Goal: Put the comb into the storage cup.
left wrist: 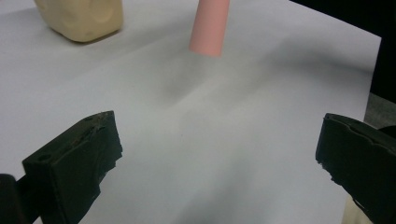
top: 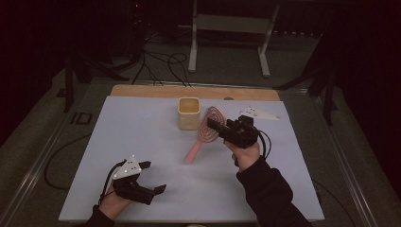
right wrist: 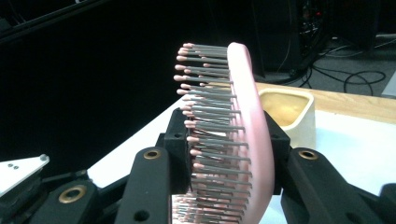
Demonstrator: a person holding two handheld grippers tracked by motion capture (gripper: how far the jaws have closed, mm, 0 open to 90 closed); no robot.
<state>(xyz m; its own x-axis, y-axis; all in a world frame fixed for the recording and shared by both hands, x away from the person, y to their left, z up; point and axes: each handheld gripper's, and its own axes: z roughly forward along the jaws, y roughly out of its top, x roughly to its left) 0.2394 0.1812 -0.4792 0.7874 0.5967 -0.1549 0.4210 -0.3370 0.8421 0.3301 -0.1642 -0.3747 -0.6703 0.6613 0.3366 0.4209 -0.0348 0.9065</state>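
Between the right gripper's (top: 213,126) jaws, clamped by its head: pink hairbrush (top: 204,134), handle slanting down toward the white mat (top: 142,127), tip just above it. Beige cup (top: 189,113) just beside the head, clearly nearer this hand. Left gripper (top: 152,177) well apart, spread wide, holding nothing.

A dim recording lab: cables (top: 161,64) snake across the floor beyond a paper-covered table (top: 142,137), beside a metal stand (top: 229,28).
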